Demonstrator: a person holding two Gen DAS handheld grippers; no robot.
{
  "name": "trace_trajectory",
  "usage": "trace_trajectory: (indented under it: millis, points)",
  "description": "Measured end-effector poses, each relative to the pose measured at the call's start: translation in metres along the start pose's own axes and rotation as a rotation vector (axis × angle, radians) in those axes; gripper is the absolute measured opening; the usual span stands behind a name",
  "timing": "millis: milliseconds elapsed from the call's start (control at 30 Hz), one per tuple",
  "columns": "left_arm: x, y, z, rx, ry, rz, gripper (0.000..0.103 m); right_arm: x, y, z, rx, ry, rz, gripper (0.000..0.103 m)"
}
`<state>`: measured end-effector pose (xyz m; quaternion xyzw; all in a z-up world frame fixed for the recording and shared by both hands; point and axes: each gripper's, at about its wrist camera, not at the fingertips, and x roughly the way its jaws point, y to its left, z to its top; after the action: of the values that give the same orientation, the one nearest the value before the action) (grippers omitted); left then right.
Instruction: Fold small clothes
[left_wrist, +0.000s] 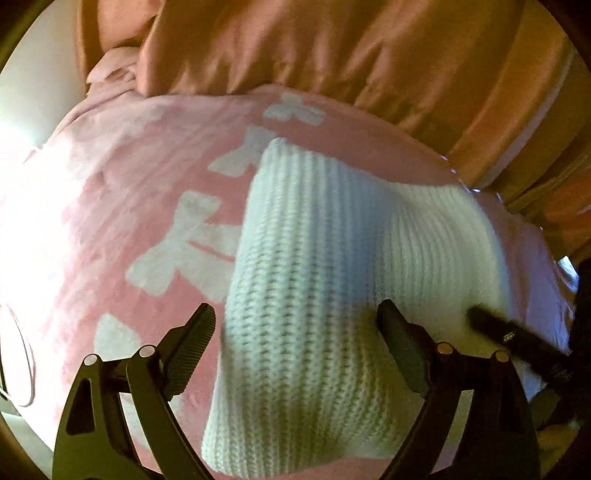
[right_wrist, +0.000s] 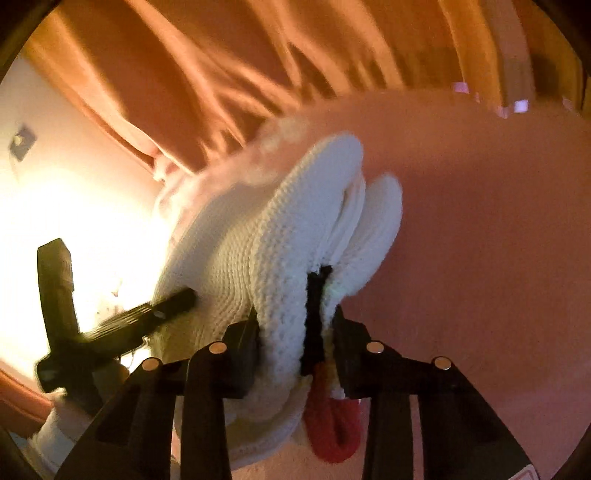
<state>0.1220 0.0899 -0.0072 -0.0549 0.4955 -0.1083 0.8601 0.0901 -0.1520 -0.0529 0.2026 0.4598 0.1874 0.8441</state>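
**Left wrist view: white knit on a pink blanket, right claw clamped on its edge**

Left wrist view shows the left claw (left_wrist: 295, 325) spread wide, its fingers straddling a folded white knit garment (left_wrist: 332, 258) without gripping it. The garment lies on a pink blanket (left_wrist: 110, 184) printed with white bow shapes; orange satin fabric (left_wrist: 332, 44) is bunched behind it. At the lower right, one dark finger of the right claw (left_wrist: 517, 338) touches the knit; a small mark on it is too blurred to read.

Right wrist view shows the right claw (right_wrist: 295, 328) closed down on the bundled layers of the knit, with a red trim (right_wrist: 334, 424) hanging just below its fingers. No writing can be read in either view.
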Motion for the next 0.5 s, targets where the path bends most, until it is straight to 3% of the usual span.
trace_trajectory:
  millis: [133, 233, 367, 433, 500]
  points:
    - [0.014, -0.019, -0.006, 0.084, 0.025, 0.044, 0.088, 0.027, -0.015, -0.011, -0.021, 0.102, -0.111, 0.038]
    - [0.019, -0.029, -0.010, 0.132, 0.017, 0.085, 0.088, 0.014, -0.016, -0.013, 0.025, 0.028, -0.106, 0.037]
    - [0.011, -0.033, -0.012, 0.151, -0.012, 0.114, 0.087, -0.034, 0.027, -0.008, -0.118, -0.160, -0.227, 0.032]
    - [0.011, -0.033, -0.013, 0.156, -0.015, 0.119, 0.087, -0.034, 0.038, -0.009, -0.156, -0.149, -0.224, 0.032]
    - [0.010, -0.035, -0.013, 0.157, -0.016, 0.123, 0.087, -0.010, 0.034, -0.015, -0.166, -0.071, -0.269, 0.032]
